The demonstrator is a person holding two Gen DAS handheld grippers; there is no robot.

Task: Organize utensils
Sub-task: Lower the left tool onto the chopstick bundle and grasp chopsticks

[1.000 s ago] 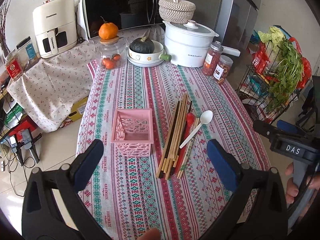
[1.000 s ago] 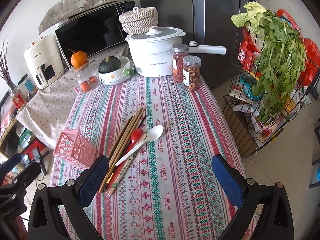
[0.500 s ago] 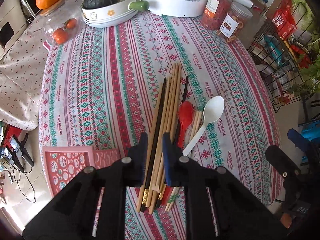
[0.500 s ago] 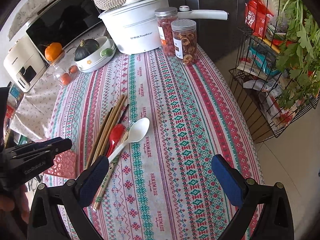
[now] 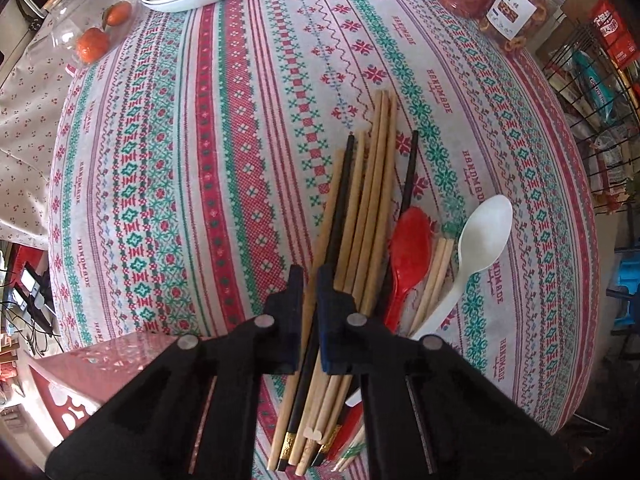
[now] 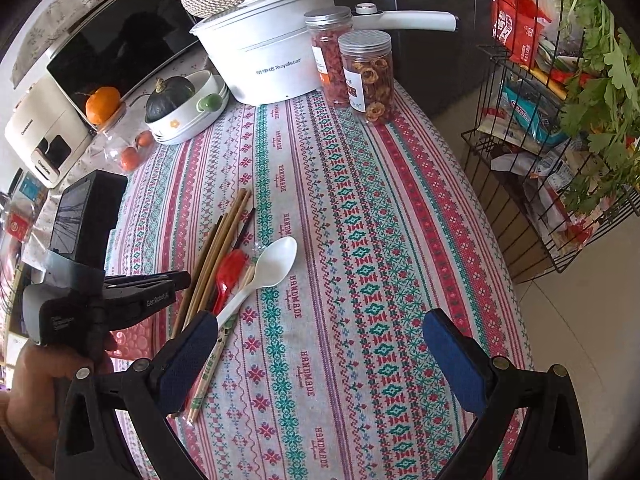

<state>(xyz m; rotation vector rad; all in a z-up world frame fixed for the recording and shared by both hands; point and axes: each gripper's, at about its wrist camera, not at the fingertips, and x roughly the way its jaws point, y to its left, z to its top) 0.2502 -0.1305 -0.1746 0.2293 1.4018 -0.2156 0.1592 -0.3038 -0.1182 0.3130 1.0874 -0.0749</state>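
Left gripper [image 5: 307, 280]: jaws clamped on slim wooden chopsticks [image 5: 374, 200]
Right gripper [image 6: 324, 340]: jaws wide open, nothing between
Spoons: glossy white spoon [image 5: 478, 248], red spoon [image 5: 408, 258]
Worktop [image 5: 200, 160]: woven patterned cloth

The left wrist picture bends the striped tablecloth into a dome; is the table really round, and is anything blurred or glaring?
Left wrist view: fisheye bulge curves the striped tablecloth; black corners; the pink plastic basket at the edge looks soft. Right wrist view: same curving, the white plastic spoon is sharp, and daylight glares off the pale floor.

Red spoon [image 5: 408, 252], white spoon [image 5: 482, 236] — striped red-green tablecloth [image 5: 192, 184].
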